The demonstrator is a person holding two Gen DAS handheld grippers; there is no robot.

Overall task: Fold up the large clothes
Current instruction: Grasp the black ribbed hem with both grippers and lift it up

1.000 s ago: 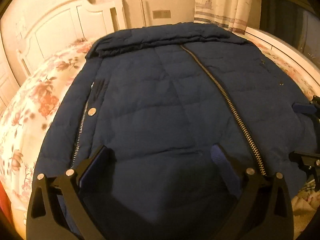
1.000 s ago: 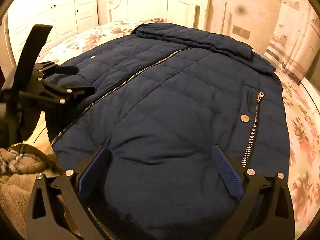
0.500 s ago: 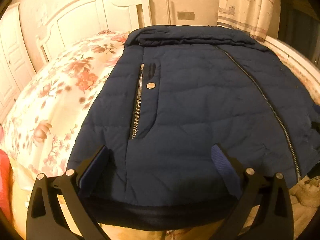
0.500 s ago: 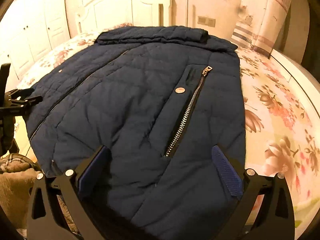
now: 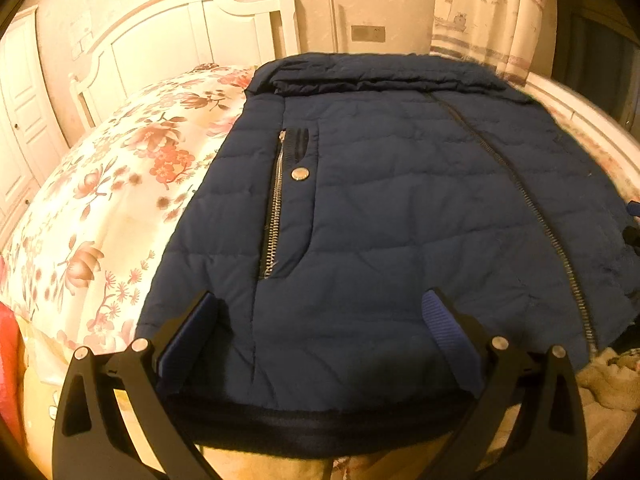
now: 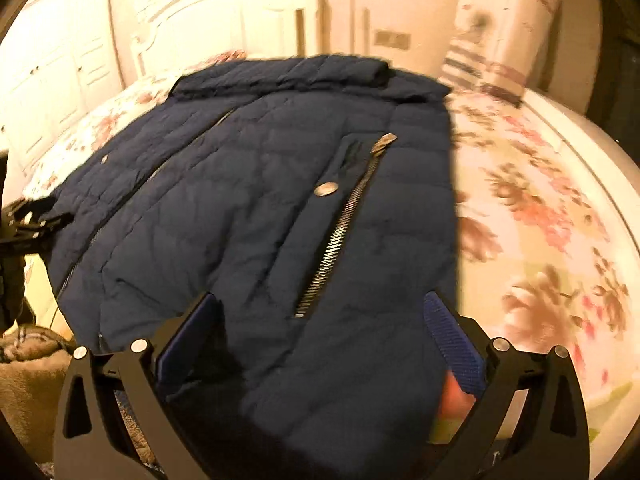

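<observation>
We read no brand, label or writing. The navy jacket (image 5: 400, 216) lies flat, front up, on the floral bedspread (image 5: 104, 200). Left gripper (image 5: 320, 340) is spread wide over its near left hem; right gripper (image 6: 320, 340) is spread over the near right hem. Contact with the fabric: cannot tell. The right wrist view is blurred.

Jacket (image 5: 400, 220) lies on the bed (image 5: 100, 200) — headboard (image 5: 180, 32) behind; curtain (image 5: 492, 12) right.
</observation>
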